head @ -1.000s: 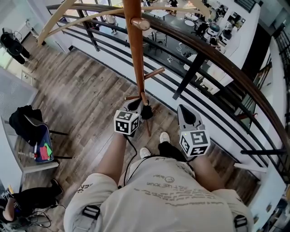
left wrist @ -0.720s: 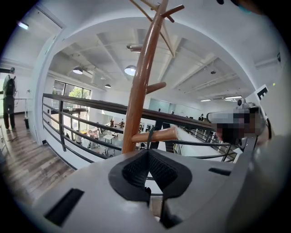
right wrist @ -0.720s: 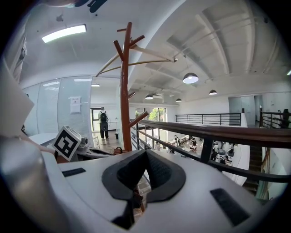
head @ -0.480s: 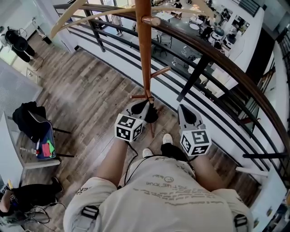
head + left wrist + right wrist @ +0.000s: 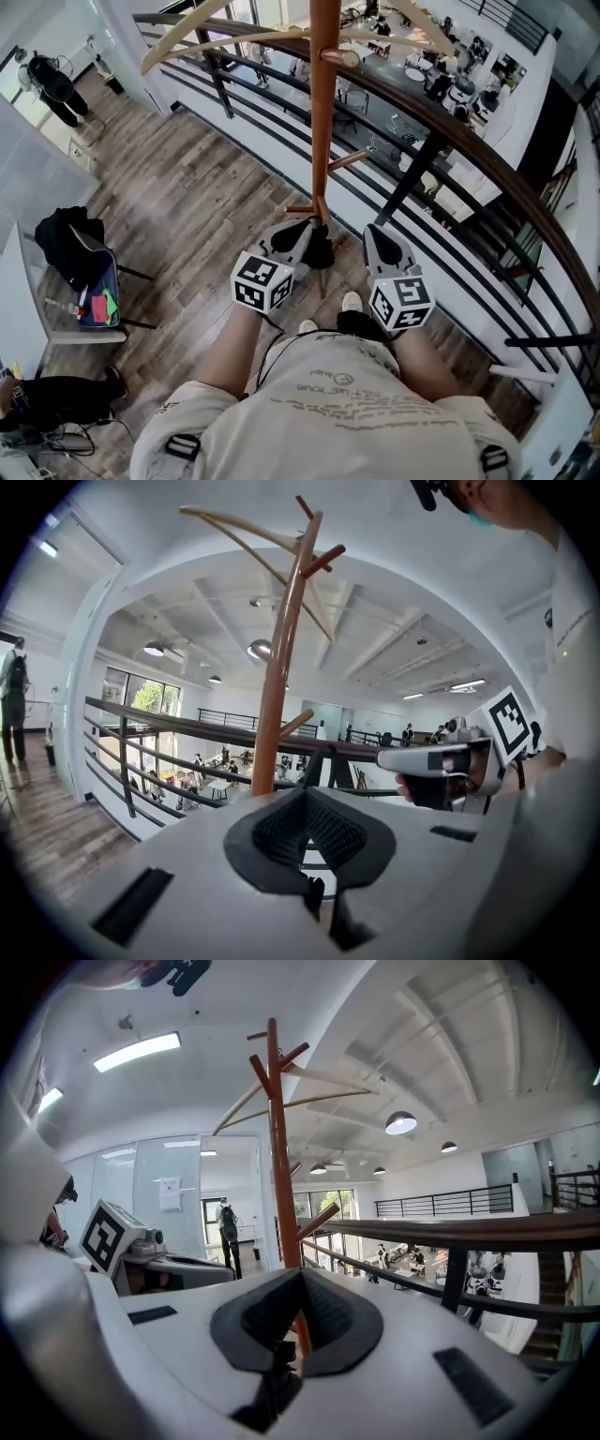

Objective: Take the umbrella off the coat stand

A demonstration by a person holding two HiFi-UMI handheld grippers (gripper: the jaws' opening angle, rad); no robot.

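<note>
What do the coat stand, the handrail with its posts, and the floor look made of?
Coat stand: wood, reddish-brown with a smooth sheen, with round pegs and paler curved arms.
Handrail: probably dark-stained wood, broad, with a low sheen.
Posts: look like black-painted metal, slim and straight-edged.
Floor: grey-brown planks with visible grain. Real wood or wood-look laminate, can't tell which.

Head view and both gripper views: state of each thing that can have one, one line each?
Tall brown wooden coat stand: upright beside the dark railing, visible pegs bare.
Umbrella: none visible in any view.
Left gripper: jaws together, nothing between them.
Right gripper: jaws together, nothing between them; the stand's pole shows beyond them.
</note>
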